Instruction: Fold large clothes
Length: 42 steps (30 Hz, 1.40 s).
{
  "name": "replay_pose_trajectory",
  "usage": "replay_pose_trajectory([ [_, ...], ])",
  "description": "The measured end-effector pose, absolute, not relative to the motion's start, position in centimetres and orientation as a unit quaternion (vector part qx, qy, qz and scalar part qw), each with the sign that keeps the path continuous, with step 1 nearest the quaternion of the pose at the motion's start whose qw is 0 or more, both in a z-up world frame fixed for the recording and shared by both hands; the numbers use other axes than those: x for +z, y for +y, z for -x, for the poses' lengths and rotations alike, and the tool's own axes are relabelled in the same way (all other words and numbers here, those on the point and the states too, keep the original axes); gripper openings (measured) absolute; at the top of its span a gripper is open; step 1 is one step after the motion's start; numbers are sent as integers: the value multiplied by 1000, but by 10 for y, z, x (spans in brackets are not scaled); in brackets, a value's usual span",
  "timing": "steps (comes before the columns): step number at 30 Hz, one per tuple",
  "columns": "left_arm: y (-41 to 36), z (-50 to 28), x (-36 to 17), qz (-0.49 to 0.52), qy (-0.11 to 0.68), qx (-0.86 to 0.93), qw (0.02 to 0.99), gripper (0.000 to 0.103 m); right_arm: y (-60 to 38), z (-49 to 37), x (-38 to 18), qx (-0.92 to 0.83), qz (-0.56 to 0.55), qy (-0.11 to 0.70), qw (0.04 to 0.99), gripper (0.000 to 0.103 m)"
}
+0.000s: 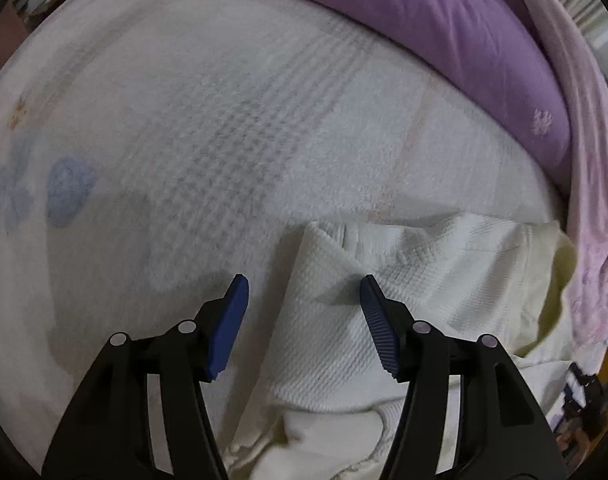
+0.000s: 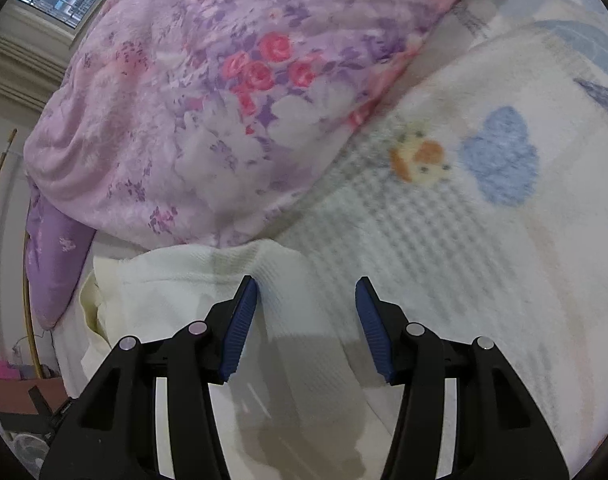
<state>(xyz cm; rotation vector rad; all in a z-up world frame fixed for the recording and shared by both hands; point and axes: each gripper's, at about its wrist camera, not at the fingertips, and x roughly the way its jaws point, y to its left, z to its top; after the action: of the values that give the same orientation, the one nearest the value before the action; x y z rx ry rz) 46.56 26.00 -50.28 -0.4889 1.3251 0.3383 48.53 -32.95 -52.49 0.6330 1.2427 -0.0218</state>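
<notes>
While cream waffle-knit garment [image 1: 343, 320] lies partly folded on bed blanket [image 1: 184, 140], left claw [image 1: 304, 292] and right claw [image 2: 305, 294] hover wide, empty, likely lining up next grasp.

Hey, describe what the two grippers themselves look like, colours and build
Both look alike. The left gripper and right gripper each have two black angular plastic arms with cut-out slots, round silver pivot pins, and dark blue ribbed pads tapering to a point at the fingertips. No cables, markings or sleeves show in either view.
</notes>
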Motion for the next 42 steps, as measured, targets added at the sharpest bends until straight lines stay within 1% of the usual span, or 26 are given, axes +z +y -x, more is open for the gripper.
replay_pose_trajectory([
  [2,258,-471,-509,211,613,155,745,59,-327,-491,-529,1,-293,573,765,49],
  [3,258,-473,-513,205,617,156,744,59,-325,-494,-533,3,-291,580,761,45],
  [5,257,-477,-518,203,621,158,740,63,-322,-499,-544,11,-289,600,746,29],
  [7,258,-481,-519,201,627,160,736,63,-322,-500,-546,19,-283,600,748,22],
  [8,258,-482,-518,196,625,161,738,57,-322,-500,-546,26,-282,600,748,17],
  [9,257,-483,-516,193,622,154,743,46,-323,-498,-546,32,-283,598,749,12],
  [10,246,-490,-516,194,619,130,750,23,-320,-498,-545,35,-281,597,751,10],
  [11,241,-491,-513,176,621,128,753,17,-317,-496,-543,38,-280,593,754,8],
  [13,229,-492,-506,132,622,127,761,10,-317,-487,-532,40,-276,583,763,7],
  [18,237,-477,-475,146,592,132,782,9,-321,-464,-499,50,-288,550,783,7],
  [27,228,-400,-386,153,528,110,828,7,-318,-394,-437,80,-283,503,812,6],
  [30,223,-370,-375,158,526,111,828,7,-320,-367,-422,88,-273,504,815,6],
  [37,229,-261,-357,210,531,137,809,6,-331,-290,-391,107,-258,519,808,6],
  [42,239,-169,-359,255,548,181,776,6,-345,-216,-389,100,-248,551,791,6],
])
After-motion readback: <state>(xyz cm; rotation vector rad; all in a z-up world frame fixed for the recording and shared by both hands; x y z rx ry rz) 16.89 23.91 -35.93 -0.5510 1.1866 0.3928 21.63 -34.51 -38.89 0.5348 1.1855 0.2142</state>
